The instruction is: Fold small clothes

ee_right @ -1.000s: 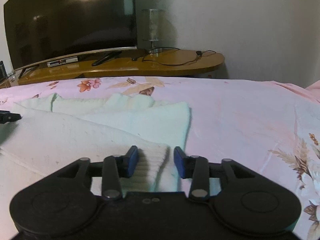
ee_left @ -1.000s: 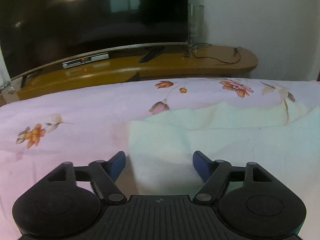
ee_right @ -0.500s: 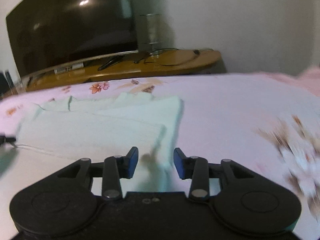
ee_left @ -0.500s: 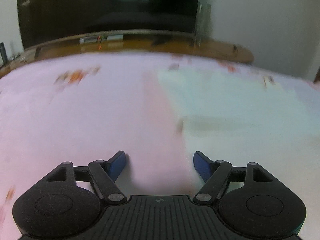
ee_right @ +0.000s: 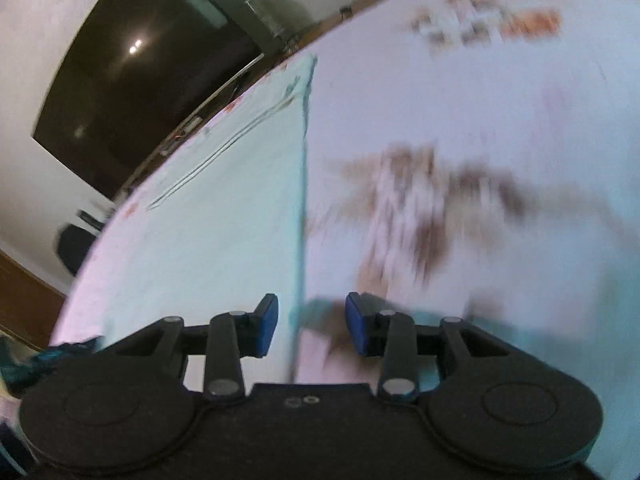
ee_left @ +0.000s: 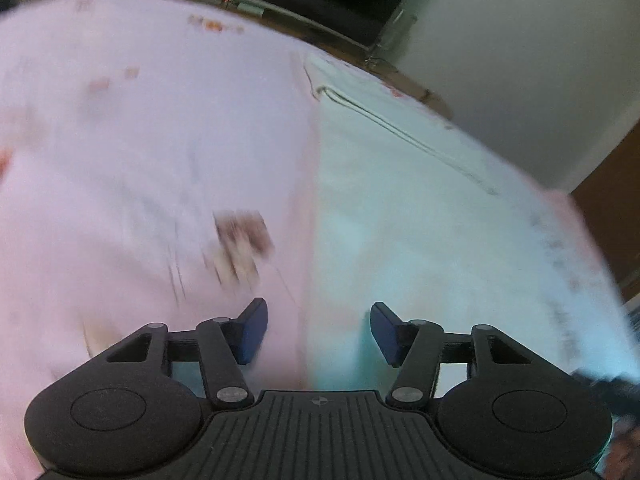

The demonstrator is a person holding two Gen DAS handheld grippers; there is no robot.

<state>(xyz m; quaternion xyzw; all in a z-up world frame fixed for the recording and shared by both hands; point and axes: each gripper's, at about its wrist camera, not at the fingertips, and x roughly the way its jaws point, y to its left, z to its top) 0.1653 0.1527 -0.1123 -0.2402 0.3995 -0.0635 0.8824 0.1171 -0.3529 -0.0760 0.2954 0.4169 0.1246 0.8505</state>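
A pale mint-white knitted garment (ee_left: pixel 420 208) lies flat on the pink floral bedsheet (ee_left: pixel 140 140). In the left wrist view my left gripper (ee_left: pixel 318 330) is open, low over the garment's left edge, with sheet under its left finger and garment under its right. In the right wrist view the garment (ee_right: pixel 224 208) fills the left side. My right gripper (ee_right: pixel 308 330) is open and straddles the garment's right edge. Both views are tilted and motion-blurred.
A dark television (ee_right: pixel 140 80) stands on a wooden stand (ee_left: pixel 312 32) beyond the bed. A glass vase (ee_right: pixel 264 20) stands beside the television. A white wall is behind. A dark wooden piece (ee_left: pixel 608 208) shows at the right.
Both grippers have pulled back toward the near side of the garment and tipped down and sideways. The right gripper has opened wider. Both views are now tilted and blurred.
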